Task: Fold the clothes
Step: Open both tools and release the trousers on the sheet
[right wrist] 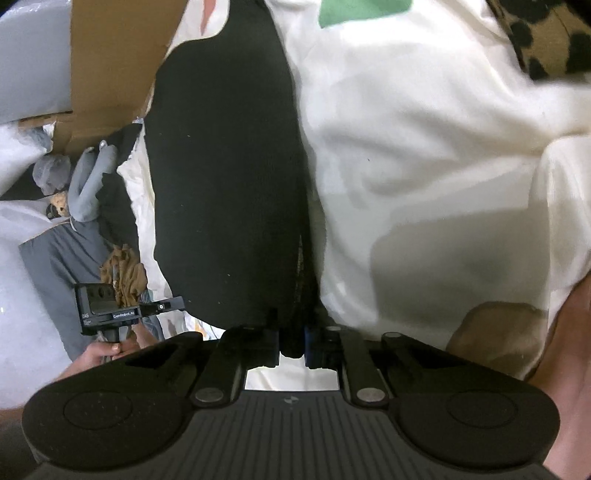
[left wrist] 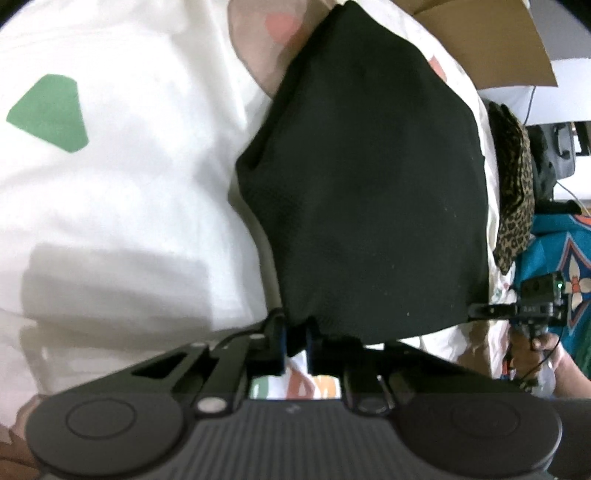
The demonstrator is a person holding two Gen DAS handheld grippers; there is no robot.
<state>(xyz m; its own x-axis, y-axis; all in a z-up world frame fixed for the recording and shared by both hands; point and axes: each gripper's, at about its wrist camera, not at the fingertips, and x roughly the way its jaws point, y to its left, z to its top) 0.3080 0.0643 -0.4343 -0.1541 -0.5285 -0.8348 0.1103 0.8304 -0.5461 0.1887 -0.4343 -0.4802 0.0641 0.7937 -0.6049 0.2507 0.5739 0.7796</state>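
The left tool (left wrist: pixel 295 345) is closed down on the near edge of a black garment (left wrist: pixel 369 177), with only a thin fold of the dark cloth between its blue-padded fingers (left wrist: pixel 281 341). From that pinch the garment stretches forward and away from the tool, spread over a white bedsheet (left wrist: pixel 129 184) printed with a green shape (left wrist: pixel 50 114) to the tool's left and a pink shape (left wrist: pixel 280 27) ahead. At the garment's far right corner, the right tool (left wrist: pixel 480 312) shows from the side, gripping that same near edge. Beyond it, to the right, lies a leopard-print cloth (left wrist: pixel 515 206), and a cardboard box (left wrist: pixel 491 40) stands at the far end.

In the right wrist view, the right tool (right wrist: pixel 291 347) is likewise nearly shut, its fingers (right wrist: pixel 309 345) clamped on the garment's (right wrist: pixel 229 184) bunched hem, which hangs between them. The black cloth runs straight ahead of this tool as a long dark panel over the bedsheet (right wrist: pixel 424 147). Off to its left, the left tool (right wrist: pixel 173 304) appears side-on, held in a bare hand (right wrist: pixel 107 350), level with the same hem. Behind it lie a grey garment (right wrist: pixel 59 254) and a crumpled tan cloth (right wrist: pixel 125 273). The cardboard box (right wrist: pixel 118 59) sits ahead on the left, and the leopard-print cloth (right wrist: pixel 546 40) ahead on the right.
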